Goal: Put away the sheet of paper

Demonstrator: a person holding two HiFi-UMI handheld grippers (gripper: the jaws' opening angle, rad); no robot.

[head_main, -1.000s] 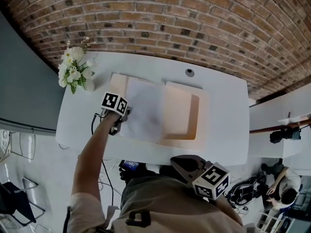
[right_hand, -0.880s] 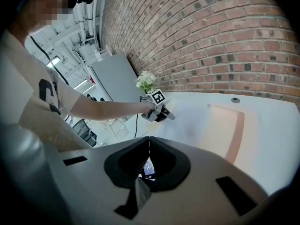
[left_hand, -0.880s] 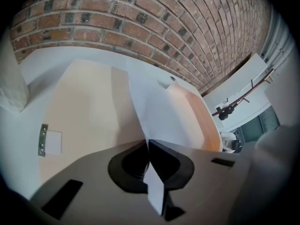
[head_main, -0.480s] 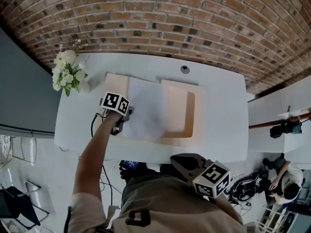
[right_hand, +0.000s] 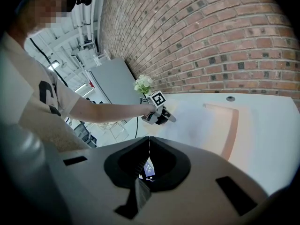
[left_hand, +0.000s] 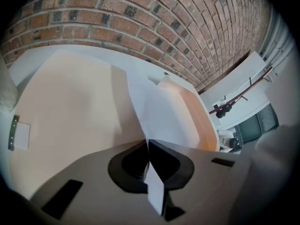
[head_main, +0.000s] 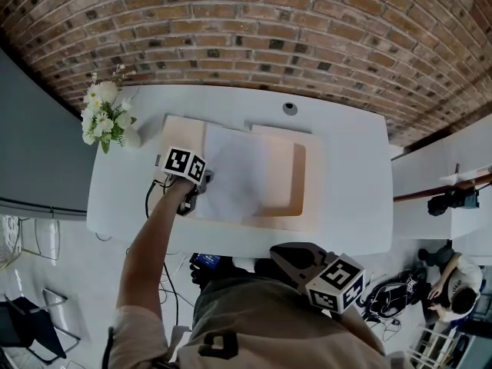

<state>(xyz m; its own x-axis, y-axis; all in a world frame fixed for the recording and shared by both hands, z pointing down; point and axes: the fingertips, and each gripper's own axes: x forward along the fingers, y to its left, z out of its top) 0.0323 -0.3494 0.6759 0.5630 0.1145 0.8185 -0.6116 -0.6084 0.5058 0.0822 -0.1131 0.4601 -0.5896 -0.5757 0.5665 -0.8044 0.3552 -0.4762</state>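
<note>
Left gripper view shows the left gripper (left_hand: 148,142) with its fingers (left_hand: 165,157) pressed together on the near edge of the sheet of paper (left_hand: 157,109). A small strip of the white sheet passes between them and comes out on the camera side, so the pinch takes only the edge. I think the edge is chosen because so thin a thing, lying flat, cannot be taken from above. Directly beyond the fingers the sheet runs away and lies on the open folder (left_hand: 70,107), a peach-coloured one. Its left leaf is bare to the left of the fingers, and its right leaf (left_hand: 196,114) shows a raised border beyond the sheet on the right. The sheet seems to cover the middle fold and part of the right leaf, which suggests it is being laid or slid into its place there; whether this is its final position I cannot say. Farther from the fingers, around the folder, is the white surface (left_hand: 140,62), and behind it a brick wall (left_hand: 140,13). The right gripper (right_hand: 149,142) has its fingers (right_hand: 168,162) closed on each other with nothing between them. It is held back close to the person's body (head_main: 269,321), well apart from the folder. In my judgement it waits there so that it does not disturb the sheet, and perhaps it will close the cover afterwards.
</note>
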